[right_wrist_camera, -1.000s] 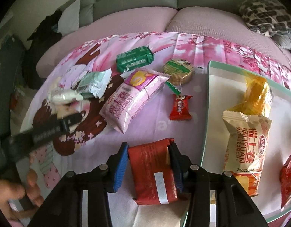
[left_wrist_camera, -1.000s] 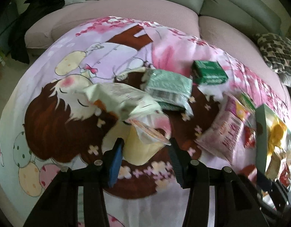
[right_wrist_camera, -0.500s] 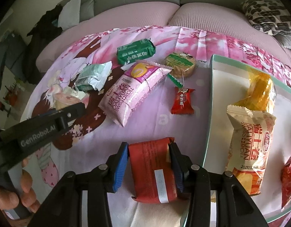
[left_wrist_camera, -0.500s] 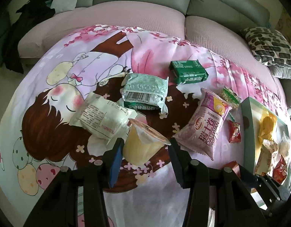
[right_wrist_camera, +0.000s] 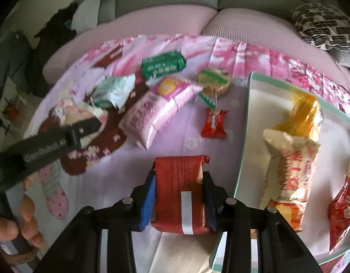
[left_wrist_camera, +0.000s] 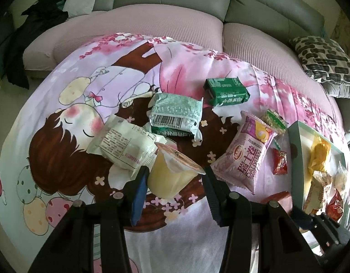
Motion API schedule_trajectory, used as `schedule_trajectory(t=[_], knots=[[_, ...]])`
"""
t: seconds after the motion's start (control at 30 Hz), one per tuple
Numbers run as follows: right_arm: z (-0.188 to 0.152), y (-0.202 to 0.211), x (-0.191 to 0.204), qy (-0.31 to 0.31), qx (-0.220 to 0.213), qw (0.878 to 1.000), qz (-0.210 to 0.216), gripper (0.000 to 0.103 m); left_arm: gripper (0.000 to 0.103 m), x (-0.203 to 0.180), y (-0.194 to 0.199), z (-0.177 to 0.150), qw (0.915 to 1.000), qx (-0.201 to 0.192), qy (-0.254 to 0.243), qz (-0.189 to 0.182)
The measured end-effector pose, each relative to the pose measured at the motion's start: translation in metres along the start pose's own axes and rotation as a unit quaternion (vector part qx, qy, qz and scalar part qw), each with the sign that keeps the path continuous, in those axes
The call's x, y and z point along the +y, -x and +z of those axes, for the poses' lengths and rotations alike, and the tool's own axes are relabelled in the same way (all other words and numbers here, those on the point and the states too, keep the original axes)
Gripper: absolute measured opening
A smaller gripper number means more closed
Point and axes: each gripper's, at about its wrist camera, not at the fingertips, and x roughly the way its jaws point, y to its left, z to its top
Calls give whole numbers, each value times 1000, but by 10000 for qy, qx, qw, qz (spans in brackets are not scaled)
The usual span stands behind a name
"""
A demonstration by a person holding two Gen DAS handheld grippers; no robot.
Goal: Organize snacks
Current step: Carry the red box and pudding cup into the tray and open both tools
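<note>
My left gripper (left_wrist_camera: 175, 177) is shut on a yellow pudding cup (left_wrist_camera: 172, 174) and holds it tilted above the cartoon-print cloth. My right gripper (right_wrist_camera: 179, 182) is shut on a red snack packet (right_wrist_camera: 178, 191), just left of the green-rimmed tray (right_wrist_camera: 242, 159). The tray holds a yellow packet (right_wrist_camera: 304, 111), a cream packet (right_wrist_camera: 288, 168) and a red one (right_wrist_camera: 343, 213). On the cloth lie a pink bag (left_wrist_camera: 245, 157), a white packet (left_wrist_camera: 125, 145), a pale green packet (left_wrist_camera: 177, 113), a dark green packet (left_wrist_camera: 225, 91) and a small red candy (right_wrist_camera: 213, 122).
A round cookie pack (right_wrist_camera: 213, 80) lies by the tray's far corner. A pink-cushioned sofa (left_wrist_camera: 152, 25) runs behind the cloth, with a patterned pillow (left_wrist_camera: 325, 59) at right and dark clothes (left_wrist_camera: 36, 29) at left. The left gripper's arm (right_wrist_camera: 49, 145) crosses the right wrist view.
My left gripper has lifted the pudding cup off the white packet and drawn back from the cloth. My right gripper still holds the red packet, shifted slightly beside the tray.
</note>
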Motion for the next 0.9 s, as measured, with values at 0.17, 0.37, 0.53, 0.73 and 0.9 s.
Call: schedule_trajectory(t=[0.17,0.37,0.53,0.73,0.9], knots=[[6,24,-7,-204,-361,9990,173,42,49,-2,12,4,9998,-206,-6,-29],[10,52,-25,-491,-755,9959,89,42,49,-12,32,9,9984,-532,-89,-151],[11,74,-55,-882,-1053,9904,-150,42,49,-32,50,12,9954,-804,-250,-448],[5,99,-105,-1512,-1311,9782,-547,42,49,-71,67,14,9893,-1040,-650,-790],[-3,115,-145,-1988,-1462,9648,-911,42,49,-108,76,9,9825,-1150,-1072,-997]])
